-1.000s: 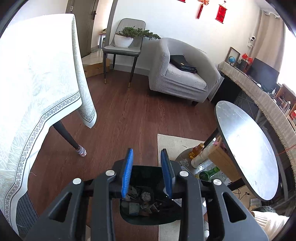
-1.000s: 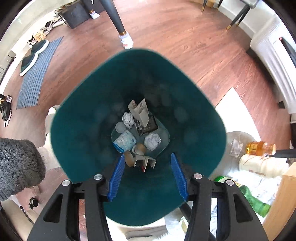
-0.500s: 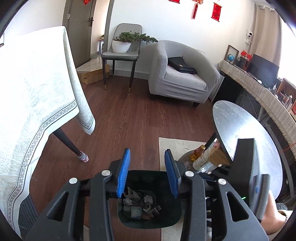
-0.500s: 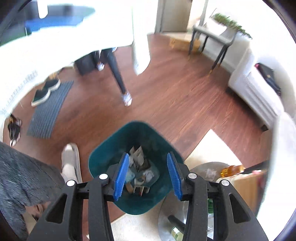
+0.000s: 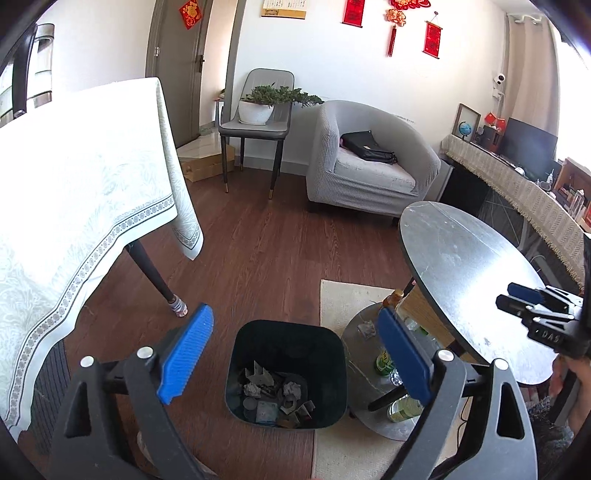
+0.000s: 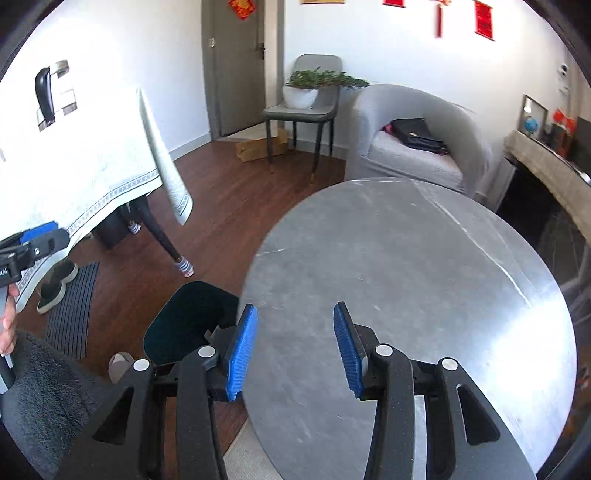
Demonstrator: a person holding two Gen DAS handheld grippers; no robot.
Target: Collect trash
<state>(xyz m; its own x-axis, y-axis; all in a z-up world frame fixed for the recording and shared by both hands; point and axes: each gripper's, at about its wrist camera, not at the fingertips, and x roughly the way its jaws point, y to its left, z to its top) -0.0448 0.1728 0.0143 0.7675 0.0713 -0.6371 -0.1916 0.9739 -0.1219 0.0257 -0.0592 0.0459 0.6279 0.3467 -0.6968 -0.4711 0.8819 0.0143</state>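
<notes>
The round table (image 6: 424, 295) hides most of the dark green bin (image 6: 184, 317) in the right wrist view — the wall hangings (image 6: 484, 18) there are smeared, perhaps by motion — their writing unreadable.

The mouth of the dark green bin (image 5: 286, 341) stood uncovered, with open air above it and bare wooden floor (image 5: 258, 258) beyond. Just beside the bin, the round grey tabletop (image 5: 469, 273) overhung its right side, and bottles (image 5: 384, 360) crowded the low shelf beneath. The cloth-draped table (image 5: 74, 206) and its leg (image 5: 155, 277) hemmed the bin's left.
</notes>
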